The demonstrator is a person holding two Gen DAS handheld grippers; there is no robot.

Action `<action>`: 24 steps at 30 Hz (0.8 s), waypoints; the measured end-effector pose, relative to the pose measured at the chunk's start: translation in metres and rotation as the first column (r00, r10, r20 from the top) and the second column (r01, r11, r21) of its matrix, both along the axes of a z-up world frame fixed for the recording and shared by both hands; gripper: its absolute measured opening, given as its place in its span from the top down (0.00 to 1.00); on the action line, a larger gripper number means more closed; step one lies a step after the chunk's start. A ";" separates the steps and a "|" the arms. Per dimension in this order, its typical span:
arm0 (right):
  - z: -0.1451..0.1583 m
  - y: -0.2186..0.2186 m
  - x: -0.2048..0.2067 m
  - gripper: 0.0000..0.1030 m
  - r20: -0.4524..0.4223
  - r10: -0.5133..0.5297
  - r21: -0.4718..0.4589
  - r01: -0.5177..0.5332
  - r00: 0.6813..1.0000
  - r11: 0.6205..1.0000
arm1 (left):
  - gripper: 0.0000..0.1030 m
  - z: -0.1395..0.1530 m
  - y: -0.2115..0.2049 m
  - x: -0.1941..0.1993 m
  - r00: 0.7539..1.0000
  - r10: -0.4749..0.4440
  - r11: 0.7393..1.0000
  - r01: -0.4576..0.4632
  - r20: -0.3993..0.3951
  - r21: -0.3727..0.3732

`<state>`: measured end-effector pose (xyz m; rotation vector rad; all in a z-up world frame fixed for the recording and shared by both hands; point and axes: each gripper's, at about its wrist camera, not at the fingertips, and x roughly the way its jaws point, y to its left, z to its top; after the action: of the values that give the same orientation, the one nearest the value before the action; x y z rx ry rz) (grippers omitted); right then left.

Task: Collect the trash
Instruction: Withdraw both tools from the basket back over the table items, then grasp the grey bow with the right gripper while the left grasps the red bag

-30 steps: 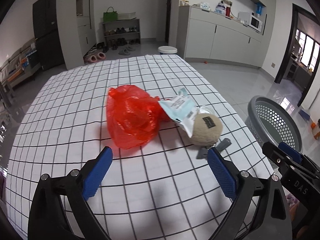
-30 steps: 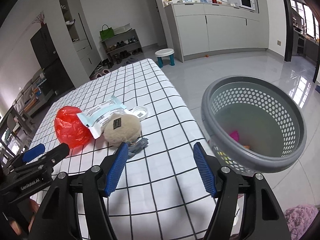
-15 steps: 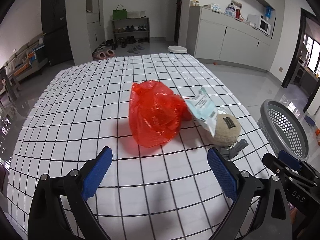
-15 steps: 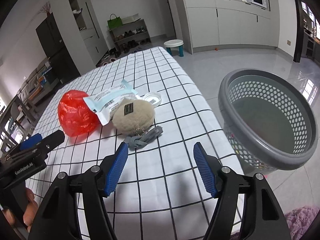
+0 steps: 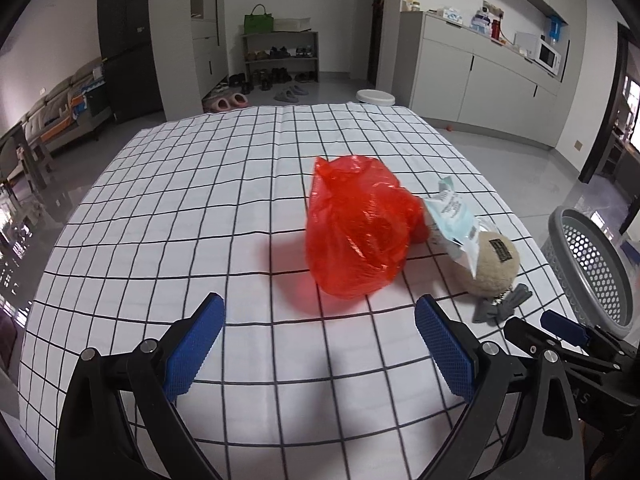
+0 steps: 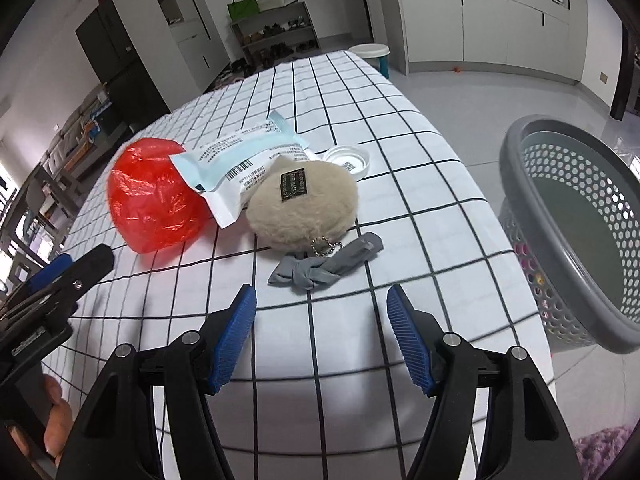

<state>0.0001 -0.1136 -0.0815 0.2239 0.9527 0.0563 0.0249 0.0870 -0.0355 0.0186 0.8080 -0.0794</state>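
Observation:
A crumpled red plastic bag (image 5: 358, 230) (image 6: 154, 194) lies on the checked tablecloth (image 5: 200, 208). A white and pale blue wrapper (image 6: 240, 160) (image 5: 452, 216) leans on it. Beside them lie a beige plush pouch (image 6: 304, 204) (image 5: 492, 268) with a grey bow (image 6: 326, 268), and a white lid (image 6: 347, 159). A grey perforated basket (image 6: 568, 216) (image 5: 588, 268) stands off the table's right edge. My left gripper (image 5: 318, 344) is open and empty, just short of the red bag. My right gripper (image 6: 320, 336) is open and empty, just short of the bow.
The table's right edge (image 6: 500, 240) runs between the pouch and the basket. A white stool (image 6: 370, 51) stands past the far end. Kitchen cabinets (image 5: 480, 80) line the back right wall, a shoe rack (image 5: 280, 60) the back.
Both grippers have swung left and moved toward the table. The red bag now sits ahead of the left gripper, and the pouch and bow ahead of the right one. Both stay open.

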 end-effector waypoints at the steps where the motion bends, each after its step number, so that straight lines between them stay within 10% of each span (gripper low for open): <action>1: -0.002 0.001 0.004 0.37 -0.009 -0.001 -0.005 0.001 1.000 1.000 | 0.09 0.000 0.000 0.001 1.000 0.004 1.000 -0.004 0.000 0.003; 21: -0.011 0.014 0.035 0.37 -0.068 -0.033 -0.107 0.026 0.997 0.994 | 0.09 -0.009 0.002 0.011 1.000 0.000 1.000 0.000 -0.028 -0.017; 24: -0.011 0.014 0.035 0.52 -0.056 -0.026 -0.117 0.019 0.998 0.993 | 0.09 -0.010 0.001 0.011 1.000 -0.002 1.000 0.001 -0.030 -0.020</action>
<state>0.0348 -0.0993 -0.0928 0.1291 1.0068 -0.0268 0.0355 0.0884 -0.0452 -0.0013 0.8373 -0.0894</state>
